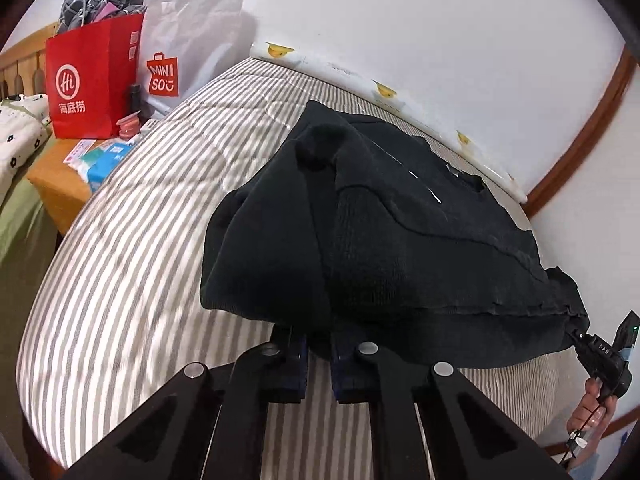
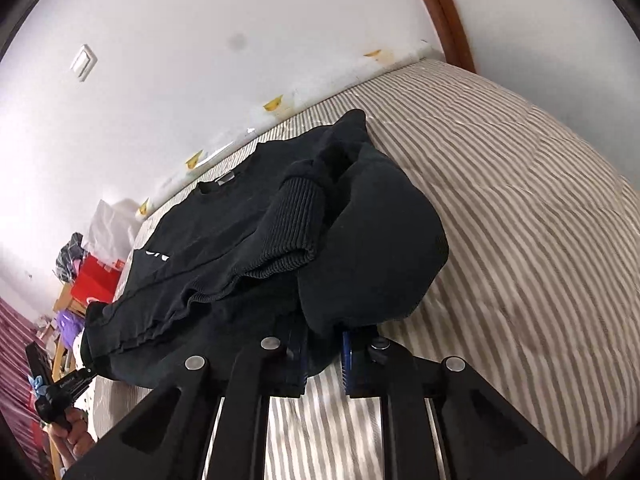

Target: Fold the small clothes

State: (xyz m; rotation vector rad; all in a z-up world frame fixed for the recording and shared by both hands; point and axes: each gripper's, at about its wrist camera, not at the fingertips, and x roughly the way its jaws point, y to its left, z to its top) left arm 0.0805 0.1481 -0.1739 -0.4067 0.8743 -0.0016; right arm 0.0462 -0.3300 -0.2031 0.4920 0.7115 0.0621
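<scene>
**Both claws pinch the near hem of a black sweater on the striped bed**

Black linkage bars fill the bottom of each wrist view, and just past them the left claw [image 1: 319, 354] has its jaws drawn close together on the near edge of the black sweater [image 1: 400, 240]; dark cloth drapes down over the fingertips and hides them. In the right wrist view the right claw [image 2: 323, 350] is pressed together in the same way on the sweater's [image 2: 280, 248] near edge, with a fold of fabric bunched between its blue-edged pads [image 2: 347, 354].

The sweater lies on the striped bed cover [image 1: 120, 260], its far part flat toward the white wall [image 1: 400, 20] and its near part raised off the cover where the claws grip it. A ribbed cuff [image 2: 294, 228] rests folded across the top of the garment, and a neck label [image 2: 226, 178] shows at the collar on the far side. White print [image 2: 156, 258] is partly visible on the front.

From the left wrist view, the other gripper appears at the lower right edge, gripping the sweater's corner, with a hand [image 1: 596, 404] around its handle. From the right wrist view, a hand [image 2: 74, 436] holds the other gripper at the lower left.

A red paper bag [image 1: 94, 80] and a white shopping bag [image 1: 180, 52] stand beside the bed on a wooden desk [image 1: 56, 184], with small packets [image 1: 104, 160] scattered in front of them.
</scene>
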